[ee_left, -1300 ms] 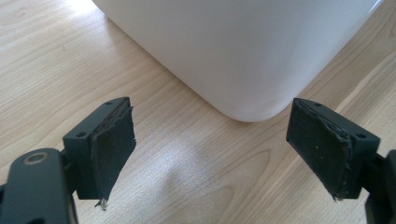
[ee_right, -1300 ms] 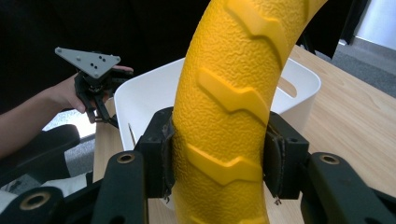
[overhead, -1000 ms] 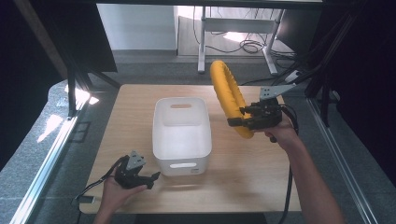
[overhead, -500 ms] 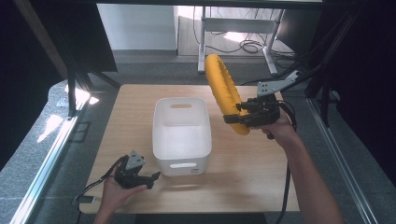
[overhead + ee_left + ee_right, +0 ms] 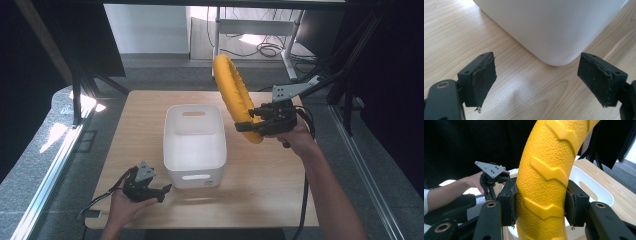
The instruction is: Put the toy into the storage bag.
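While the right tongs (image 5: 248, 124) clamp both pads onto a yellow ring (image 5: 234, 95), holding it upright above the surface (image 5: 280, 185) beside a white bin (image 5: 194, 150), the left tongs (image 5: 536, 82) gape empty, facing that bin's near corner.

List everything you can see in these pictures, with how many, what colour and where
Ring: one, yellow with raised tread ribs, held upright in the air above the table's right half, beside the bin.
Bin: one, white, with handle slots, standing mid-table, nothing seen inside.
Table: one, light wood, under everything.
Desk frame with cables: one, pale, on the floor beyond the table.
Left gripper: one, black, low at the table's near left corner, fingers apart with nothing between them, aimed at the bin's corner.
Right gripper: one, black, raised at right, fingers clamped on the ring.
Forearms: two, coming in from the bottom edge.
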The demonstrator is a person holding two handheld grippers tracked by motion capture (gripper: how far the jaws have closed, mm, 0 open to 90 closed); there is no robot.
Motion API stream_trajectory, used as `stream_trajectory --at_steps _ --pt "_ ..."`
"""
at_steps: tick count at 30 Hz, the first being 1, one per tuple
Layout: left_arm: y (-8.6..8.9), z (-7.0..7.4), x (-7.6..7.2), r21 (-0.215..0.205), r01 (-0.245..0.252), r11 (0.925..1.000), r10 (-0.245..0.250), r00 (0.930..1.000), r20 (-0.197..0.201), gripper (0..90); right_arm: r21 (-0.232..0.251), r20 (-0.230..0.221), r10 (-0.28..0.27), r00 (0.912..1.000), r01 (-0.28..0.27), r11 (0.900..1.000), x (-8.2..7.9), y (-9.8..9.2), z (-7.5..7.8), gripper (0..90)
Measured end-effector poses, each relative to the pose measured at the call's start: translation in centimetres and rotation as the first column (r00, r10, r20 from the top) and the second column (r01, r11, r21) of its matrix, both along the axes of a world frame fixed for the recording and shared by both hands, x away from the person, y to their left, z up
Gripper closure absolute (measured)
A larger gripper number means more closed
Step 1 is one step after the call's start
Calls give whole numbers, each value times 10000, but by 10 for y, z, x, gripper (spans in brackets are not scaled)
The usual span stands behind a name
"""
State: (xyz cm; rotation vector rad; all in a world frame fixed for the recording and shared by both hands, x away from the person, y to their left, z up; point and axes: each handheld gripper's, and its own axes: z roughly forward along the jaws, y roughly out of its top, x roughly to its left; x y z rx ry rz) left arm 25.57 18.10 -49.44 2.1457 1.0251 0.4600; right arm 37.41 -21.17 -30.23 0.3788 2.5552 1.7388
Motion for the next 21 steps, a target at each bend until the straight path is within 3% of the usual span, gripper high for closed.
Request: stream_trajectory --at_steps 21 --pt "0 1 0 -43 -25 10000 25 10000 -5 152 218 187 509 9985 -513 9984 -6 16 14 514"
